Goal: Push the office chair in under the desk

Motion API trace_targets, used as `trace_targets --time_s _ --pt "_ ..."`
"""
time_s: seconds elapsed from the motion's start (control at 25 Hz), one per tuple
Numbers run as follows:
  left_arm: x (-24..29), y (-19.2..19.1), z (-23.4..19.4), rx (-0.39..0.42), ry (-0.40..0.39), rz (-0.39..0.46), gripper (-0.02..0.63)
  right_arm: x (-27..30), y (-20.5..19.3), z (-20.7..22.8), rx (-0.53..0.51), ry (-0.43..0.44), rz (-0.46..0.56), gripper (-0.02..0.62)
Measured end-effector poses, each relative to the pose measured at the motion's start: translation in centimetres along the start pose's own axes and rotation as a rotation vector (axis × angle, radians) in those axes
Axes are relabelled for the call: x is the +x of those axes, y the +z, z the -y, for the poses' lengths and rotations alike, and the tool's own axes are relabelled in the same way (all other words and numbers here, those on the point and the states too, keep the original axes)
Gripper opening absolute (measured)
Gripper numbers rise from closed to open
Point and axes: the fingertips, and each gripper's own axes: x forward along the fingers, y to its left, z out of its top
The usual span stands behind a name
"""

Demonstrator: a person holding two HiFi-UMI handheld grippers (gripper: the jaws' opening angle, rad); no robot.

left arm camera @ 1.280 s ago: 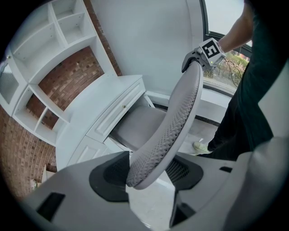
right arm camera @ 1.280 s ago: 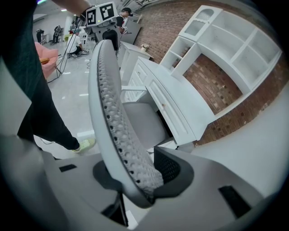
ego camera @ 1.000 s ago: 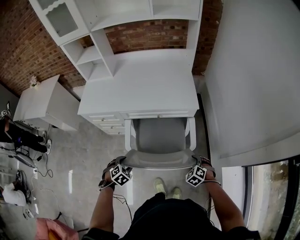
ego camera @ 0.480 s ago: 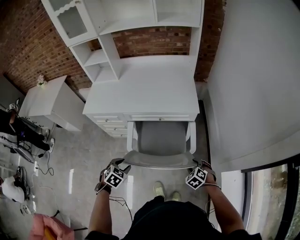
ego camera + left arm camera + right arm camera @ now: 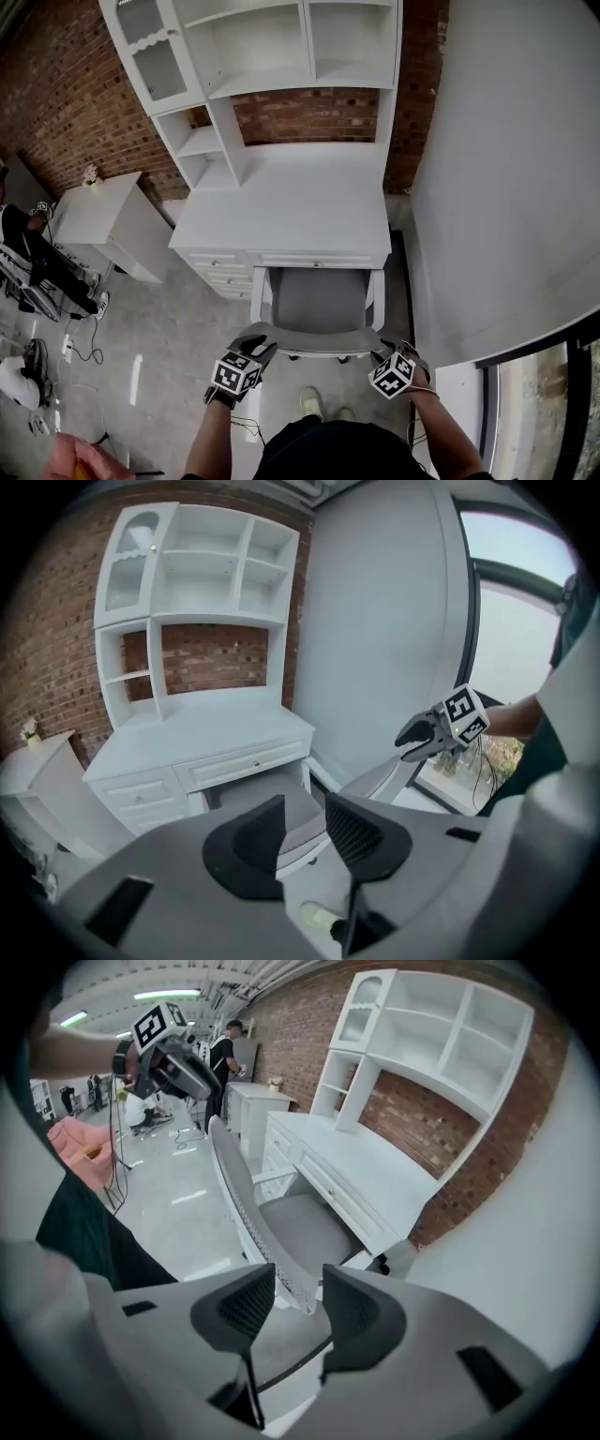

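Chair (image 5: 314, 300) seat is partway under desk (image 5: 291, 206); backrest (image 5: 314, 339) sticks out on the person's side. L gripper (image 5: 255, 345) and R gripper (image 5: 382, 354) sit at the backrest's top corners, one per side, prob so the push runs straight. Both jaws are closing w/ the rim in the gaps, pads not clamped yet.

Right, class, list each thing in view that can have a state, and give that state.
Office chair: seat's front under the desk, back outside.
Desk drawers: shut.
Glass door: shut.
Left gripper: open, jaws closing, chair back's edge in the gap, not pinched.
Right gripper: open, jaws closing, chair back's mesh edge in the gap, not pinched.
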Motion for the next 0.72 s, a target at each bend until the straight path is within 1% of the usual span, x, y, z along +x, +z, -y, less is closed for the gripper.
trace_targets --time_s 0.08,0.16,0.28,0.36,0.56,0.72 --pt "-0.3 1.5 1.2 -0.059 -0.019 0.059 0.118 -1.4 1.3 0.5 0.045 -0.004 0.048 0.141" --pt "-0.7 3.1 2.3 -0.110 -0.034 0.120 0.090 -2.9 2.8 1.1 0.088 -0.011 0.106 0.116" --pt "-1.1 6.3 3.3 -0.153 -0.041 0.210 0.059 -4.9 5.6 3.1 0.160 -0.044 0.207 0.053" --pt "-1.5 7.9 4.1 -0.174 -0.046 0.259 0.043 -6.1 7.2 3.8 0.218 -0.047 0.274 0.031" --pt "-2.9 10.7 4.6 -0.194 -0.034 0.328 0.032 -8.0 11.1 5.0 0.325 -0.051 0.426 0.020" --pt "-4.3 12.3 4.4 -0.228 -0.009 0.383 0.025 -10.3 13.0 6.4 0.404 -0.062 0.514 0.017"
